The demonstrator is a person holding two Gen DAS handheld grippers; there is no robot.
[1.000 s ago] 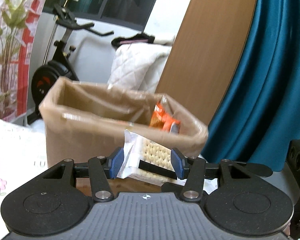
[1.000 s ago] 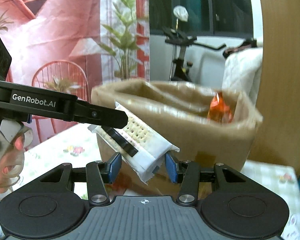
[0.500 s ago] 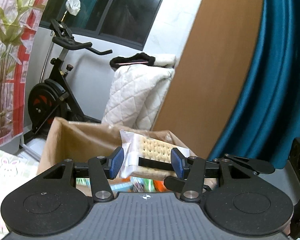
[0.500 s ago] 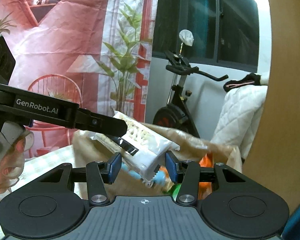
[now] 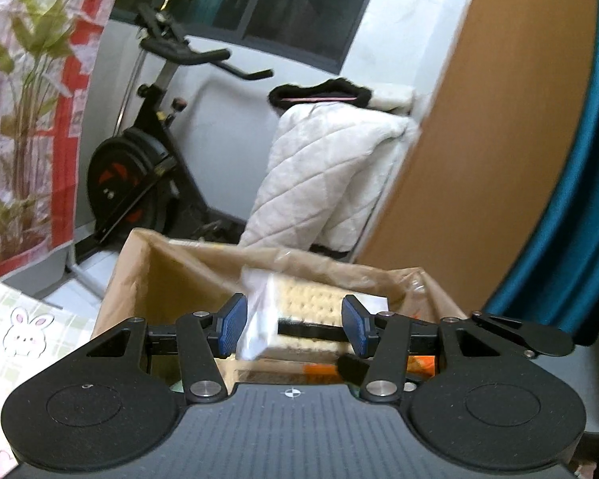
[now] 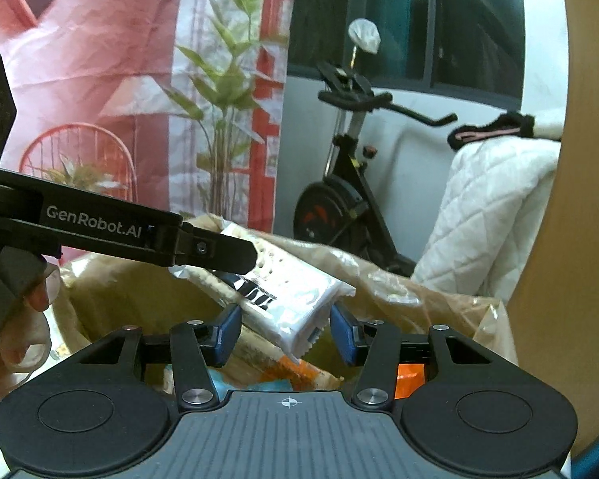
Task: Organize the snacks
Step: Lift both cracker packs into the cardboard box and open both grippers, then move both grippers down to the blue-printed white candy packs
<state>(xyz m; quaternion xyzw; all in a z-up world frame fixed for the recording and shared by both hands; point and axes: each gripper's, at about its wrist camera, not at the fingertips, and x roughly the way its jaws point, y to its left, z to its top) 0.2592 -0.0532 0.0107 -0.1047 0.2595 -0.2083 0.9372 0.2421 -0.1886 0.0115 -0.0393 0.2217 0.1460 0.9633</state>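
Cracker packet (image 6: 287,299) hangs over the open brown box (image 5: 139,279), above the other snacks (image 6: 409,375). 2 tools meet on it. The right tool (image 6: 285,333) pinches its near end. The left tool (image 5: 295,321) has just been widening around the far end; whether it grips, I cannot tell.

A black exercise bike (image 5: 139,167) stands by a pale wall under a dark window (image 6: 439,20). A white quilted blanket (image 5: 331,175) hangs beside a brown wooden panel (image 5: 479,139), with a teal curtain (image 5: 571,219) further right.
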